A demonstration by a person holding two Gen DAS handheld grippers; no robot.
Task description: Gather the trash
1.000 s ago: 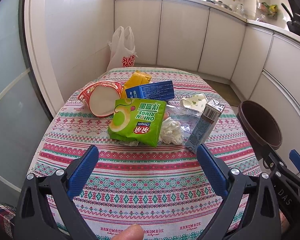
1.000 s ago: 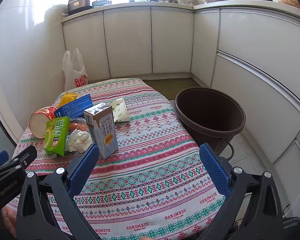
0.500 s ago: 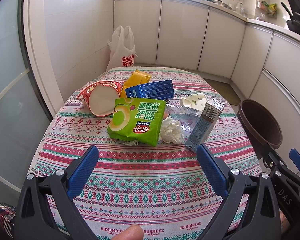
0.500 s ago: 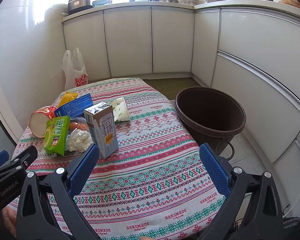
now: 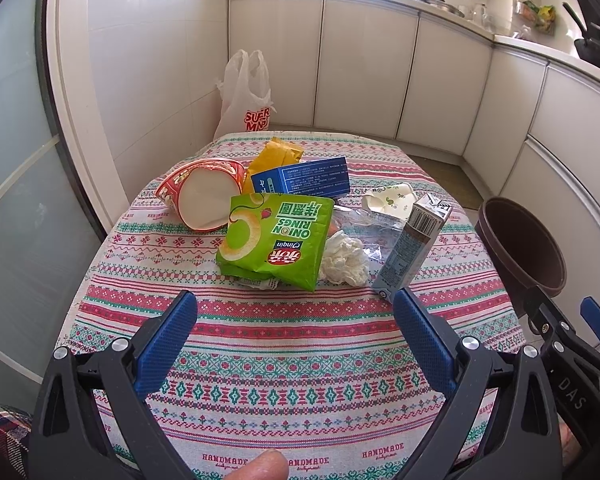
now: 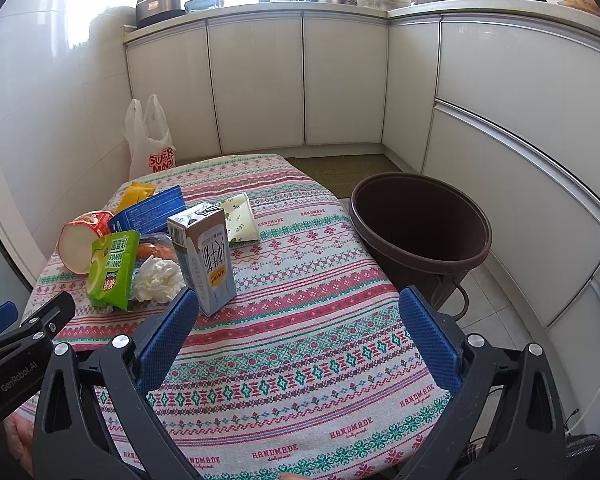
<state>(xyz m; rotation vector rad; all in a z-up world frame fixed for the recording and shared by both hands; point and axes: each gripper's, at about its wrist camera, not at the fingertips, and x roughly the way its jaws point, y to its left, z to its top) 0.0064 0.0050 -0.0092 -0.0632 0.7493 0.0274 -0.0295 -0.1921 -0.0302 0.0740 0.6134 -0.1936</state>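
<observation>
Both grippers hover over the near edge of a table covered with a red, green and white patterned cloth (image 5: 300,360), each spread wide with nothing between its blue pads. From its own camera the left gripper (image 5: 296,336) faces the heap of rubbish; the right gripper (image 6: 298,332) sits just to its right, with the carton just beyond its left fingertip.

The trash is gathered on the far left part of the table. A green onion-rings snack bag (image 5: 276,240) lies flat in front, with a crumpled white tissue (image 5: 344,258) touching its right edge. An upright grey-blue milk carton (image 6: 204,256) stands just right of the tissue. Behind the bag a red instant-noodle cup (image 5: 200,198) lies on its side, beside a blue cardboard box (image 5: 300,178) and a yellow wrapper (image 5: 276,154). A white paper with leaf print (image 6: 240,220) lies behind the carton.

A dark brown round bin (image 6: 420,224) stands on the floor just off the table's right edge. A white plastic shopping bag (image 5: 246,96) rests against the wall beyond the table.
</observation>
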